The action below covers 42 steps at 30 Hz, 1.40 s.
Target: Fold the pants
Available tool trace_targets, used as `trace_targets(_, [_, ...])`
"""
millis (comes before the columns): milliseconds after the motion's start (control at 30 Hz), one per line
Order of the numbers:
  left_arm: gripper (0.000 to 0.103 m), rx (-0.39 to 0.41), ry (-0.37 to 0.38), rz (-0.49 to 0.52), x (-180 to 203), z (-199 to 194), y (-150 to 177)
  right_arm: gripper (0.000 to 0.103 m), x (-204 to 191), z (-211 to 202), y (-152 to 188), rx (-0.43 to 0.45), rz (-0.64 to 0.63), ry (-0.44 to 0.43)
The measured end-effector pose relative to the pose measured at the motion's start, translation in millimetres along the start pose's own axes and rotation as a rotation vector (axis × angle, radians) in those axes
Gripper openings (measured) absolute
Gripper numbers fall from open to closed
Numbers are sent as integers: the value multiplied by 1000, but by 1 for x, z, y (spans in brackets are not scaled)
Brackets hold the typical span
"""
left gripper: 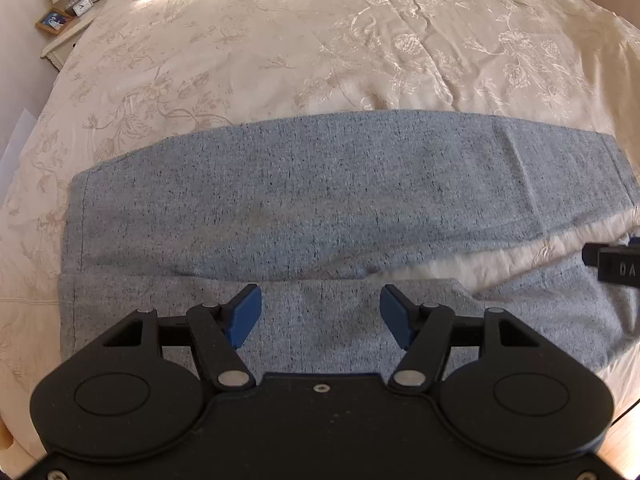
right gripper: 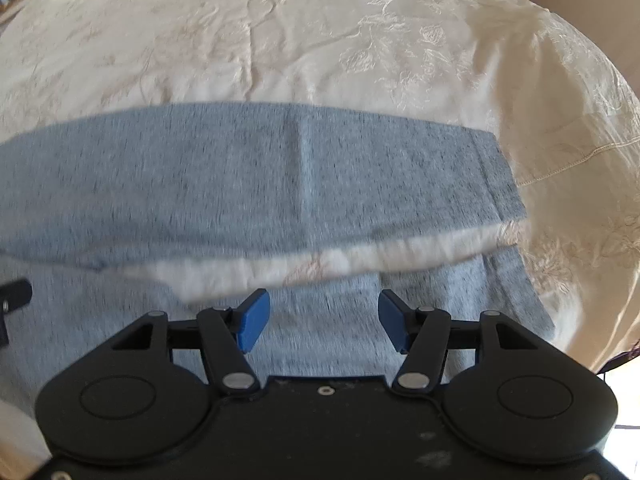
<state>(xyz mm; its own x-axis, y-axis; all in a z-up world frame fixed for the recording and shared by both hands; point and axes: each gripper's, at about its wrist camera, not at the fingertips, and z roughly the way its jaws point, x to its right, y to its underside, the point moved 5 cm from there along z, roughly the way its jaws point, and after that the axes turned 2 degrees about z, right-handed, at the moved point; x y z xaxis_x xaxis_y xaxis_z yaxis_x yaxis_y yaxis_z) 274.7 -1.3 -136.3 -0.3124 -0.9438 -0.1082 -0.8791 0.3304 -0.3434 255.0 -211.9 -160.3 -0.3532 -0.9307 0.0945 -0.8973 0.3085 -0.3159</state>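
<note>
Right under both cameras we see black claw bodies with blue fingertips, and directly beneath them the near leg of the pants, grey-blue speckled cloth spread flat on the bed. We hold the left claw released, its 2 blue tips standing wide apart with only fabric showing below them, nothing pinched. We hold the right claw just as wide and empty over the same near leg.

We read the pants' long axis as running side to side across both views, so it lies crosswise to the way our claws point. The 2 legs lie parallel, the far leg beyond the near one, with a wedge of cream bedspread showing between them toward the right. In the left view the hems sit at the left end; in the right view the other end finishes near the right side of the bed.

We judge the left claw nearer the hems and the right claw nearer the opposite end; the tip of the right claw's body shows at the edge of the left view. Beyond the far leg the bedspread is open and broad, so there is room to carry cloth that way. The nightstand stands well apart, at the far left.
</note>
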Motion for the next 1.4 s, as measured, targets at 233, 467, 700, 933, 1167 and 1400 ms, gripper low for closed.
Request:
trace_targets(233, [67, 3, -2, -115, -3, 13, -9, 53, 14, 61, -75, 54, 175, -88])
trace_targets(467, [67, 12, 1, -139, 5, 32, -30, 9, 14, 115, -115, 37, 102, -90])
trace_targets(700, [67, -39, -25, -133, 14, 59, -26, 9, 10, 158, -89, -74, 45, -124])
trace_targets(933, [67, -44, -27, -137, 13, 73, -32, 11, 17, 141, -83, -32, 37, -173])
trace_targets(1167, [67, -28, -86, -113, 15, 109, -51, 14, 1, 162, -119, -29, 82, -210])
trace_targets(1400, [65, -108, -61, -91, 10, 144, -37, 12, -3, 163, -111, -36, -4, -197])
